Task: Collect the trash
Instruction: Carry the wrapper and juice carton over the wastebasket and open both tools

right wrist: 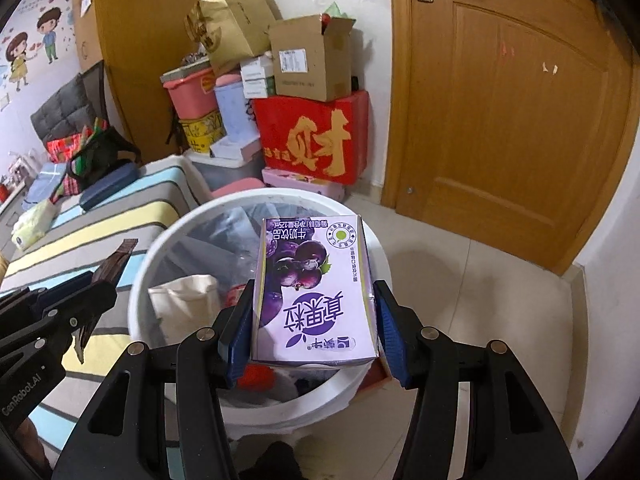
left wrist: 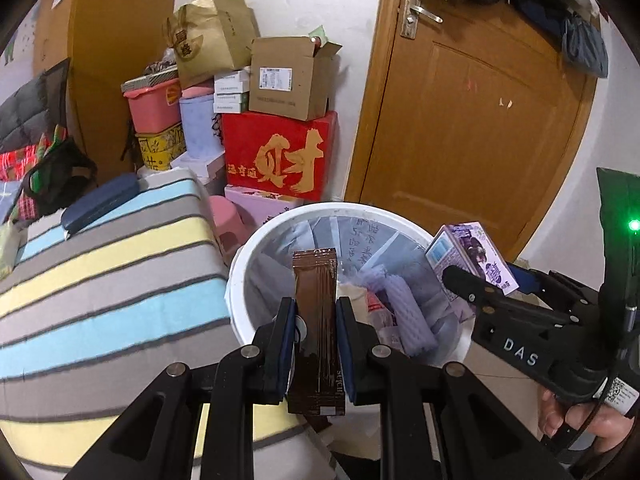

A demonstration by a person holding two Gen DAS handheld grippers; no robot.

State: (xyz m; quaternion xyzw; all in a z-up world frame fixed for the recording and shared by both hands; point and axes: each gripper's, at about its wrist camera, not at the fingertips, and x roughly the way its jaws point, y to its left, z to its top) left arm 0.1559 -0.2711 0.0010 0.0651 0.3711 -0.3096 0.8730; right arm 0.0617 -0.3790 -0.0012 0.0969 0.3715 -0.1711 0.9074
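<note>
My left gripper (left wrist: 316, 316) is shut on a brown stick sachet (left wrist: 316, 320) and holds it over the near rim of a white trash bucket (left wrist: 240, 272). My right gripper (right wrist: 314, 320) is shut on a purple drink carton (right wrist: 316, 280) and holds it above the same bucket (right wrist: 140, 280). The carton also shows at the right of the left wrist view (left wrist: 472, 256), over the bucket's right rim. The sachet shows at the left of the right wrist view (right wrist: 116, 264). The bucket holds a clear liner with paper and wrappers.
A striped cloth surface (left wrist: 100, 272) lies left of the bucket with a dark blue case (left wrist: 100, 204) on it. Stacked boxes, including a red one (left wrist: 280, 156), stand behind. A wooden door (left wrist: 480, 120) is at the right. Tiled floor (right wrist: 480, 300) lies right of the bucket.
</note>
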